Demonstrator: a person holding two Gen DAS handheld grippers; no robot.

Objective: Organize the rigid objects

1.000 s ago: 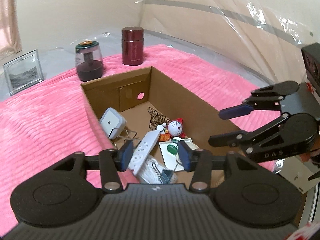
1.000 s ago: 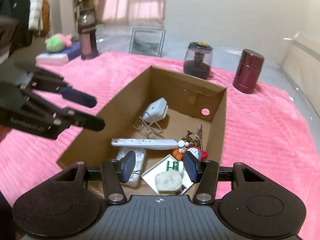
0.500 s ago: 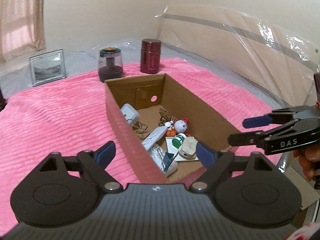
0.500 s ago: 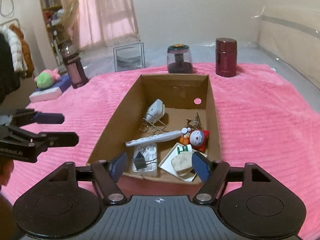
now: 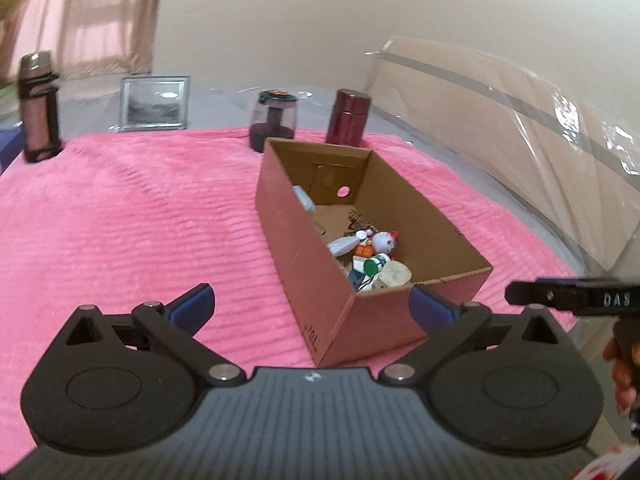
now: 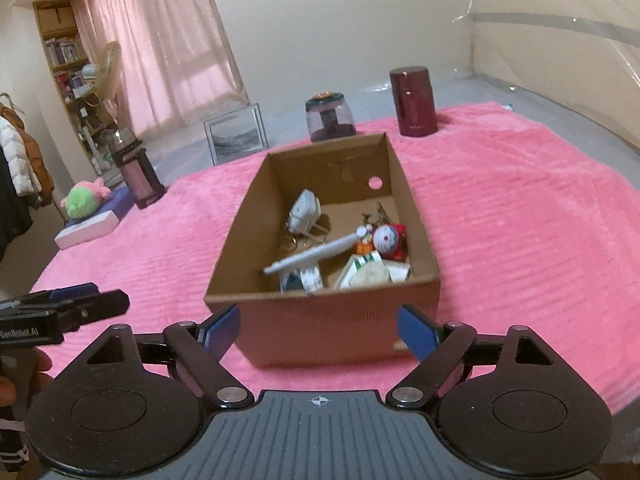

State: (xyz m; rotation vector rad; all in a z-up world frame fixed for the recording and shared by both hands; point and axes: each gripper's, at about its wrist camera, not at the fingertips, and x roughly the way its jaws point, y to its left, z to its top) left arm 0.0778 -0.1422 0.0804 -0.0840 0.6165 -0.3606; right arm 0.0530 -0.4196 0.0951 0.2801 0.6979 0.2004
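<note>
Right wrist view is showing the cardboard box (image 6: 320, 328) on the pink blanket (image 6: 520, 220), with the small rigid objects lying inside. I am opening both the right hand-held gripper (image 6: 318, 330) and the left hand-held gripper (image 5: 310, 308), nothing between them, probably because the sorting is done.

My right tool (image 6: 318, 330) hung over the pink blanket (image 6: 520, 216), its jaws opening with nothing gripped; the near end of the cardboard box (image 6: 320, 334) sat between the blue pads (image 6: 416, 332) without touching them. Inside the box lay a white wand (image 6: 316, 254), a round-headed toy figure (image 6: 388, 240), a white charger (image 6: 302, 212) and some small packets, too blurred to name. Beyond the box stood a maroon canister (image 6: 414, 102), a dark jar (image 6: 330, 118) and a picture frame (image 6: 236, 134). My left tool (image 6: 86, 300) showed at the left edge.
</note>
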